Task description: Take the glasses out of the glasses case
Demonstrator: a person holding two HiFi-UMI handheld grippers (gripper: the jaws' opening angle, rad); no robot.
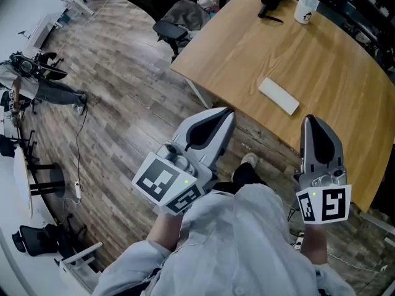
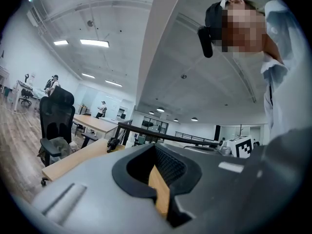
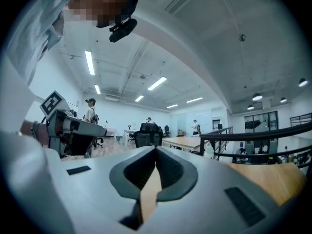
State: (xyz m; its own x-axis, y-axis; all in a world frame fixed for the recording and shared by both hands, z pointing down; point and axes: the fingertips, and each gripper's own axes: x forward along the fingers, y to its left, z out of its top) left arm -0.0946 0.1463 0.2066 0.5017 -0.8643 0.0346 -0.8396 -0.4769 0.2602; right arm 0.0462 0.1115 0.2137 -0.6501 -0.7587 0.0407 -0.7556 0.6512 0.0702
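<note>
1. Head view: the glasses case (image 1: 278, 95), a white oblong, is lying flat on the tabletop (image 1: 333, 66) close to its near edge, apart from both grippers. The left gripper (image 1: 226, 112) is pointing at that edge from over the floor. The right gripper (image 1: 311, 119) is showing across the same edge. A mug (image 1: 305, 8) is standing toward the far edge.
2. Left gripper view: the jaws are meeting at the tips, with nothing between them.
3. Right gripper view: the jaws are pressing together, holding nothing.
</note>
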